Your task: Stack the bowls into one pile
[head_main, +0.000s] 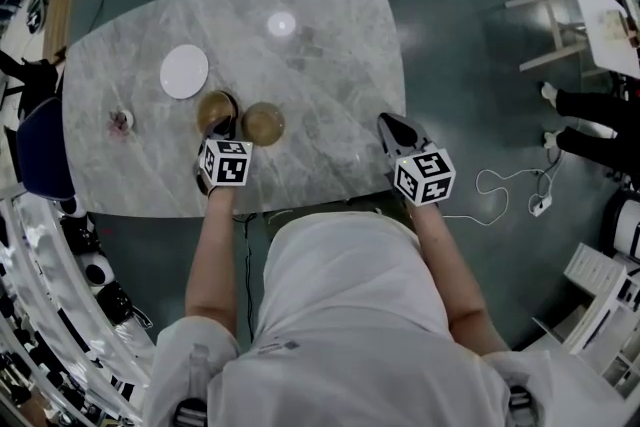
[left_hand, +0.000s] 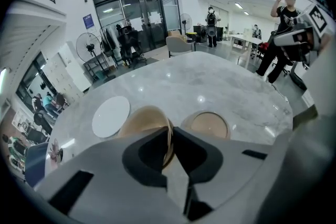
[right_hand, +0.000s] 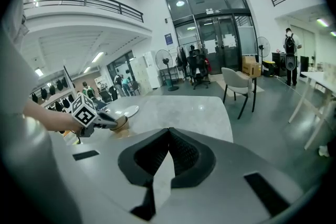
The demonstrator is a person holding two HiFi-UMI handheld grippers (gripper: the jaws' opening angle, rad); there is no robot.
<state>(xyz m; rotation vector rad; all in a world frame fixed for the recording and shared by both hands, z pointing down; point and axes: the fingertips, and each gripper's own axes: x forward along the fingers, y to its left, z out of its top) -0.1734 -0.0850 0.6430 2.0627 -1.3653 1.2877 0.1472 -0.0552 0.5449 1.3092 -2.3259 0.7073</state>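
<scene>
Where the bowls sit: both on the desk point(head_main: 320, 45), centre-left of head view, side by side w/ little or no gap.
L gripper point(head_main: 225, 127): clenched on rim of the held bowl point(head_main: 212, 107); in its own view the L gripper point(left_hand: 169, 136) has the thin tan edge pinched betw. the pads, and the held bowl point(left_hand: 139, 118) tips toward upper left. Can't tell if its base is off the desk.
R gripper point(head_main: 383, 118): closed, nothing in it; own view shows the R gripper point(right_hand: 168, 134) w/ pads together over bare marble. Hangs at desk's right edge, well apart from both bowls.
Free bowl point(head_main: 262, 123): upright, mouth up, just right of the held bowl; lower right of centre in left gripper view point(left_hand: 208, 126).
Key relation: target lies directly right of the L gripper's load, so prob. a short lift and sideways carry, then drop in. Bowls are round, so no long axis to line up.
Nearer hand: left, by far.
Other: white plate point(head_main: 184, 71) up-left of bowls, out of the path.
</scene>
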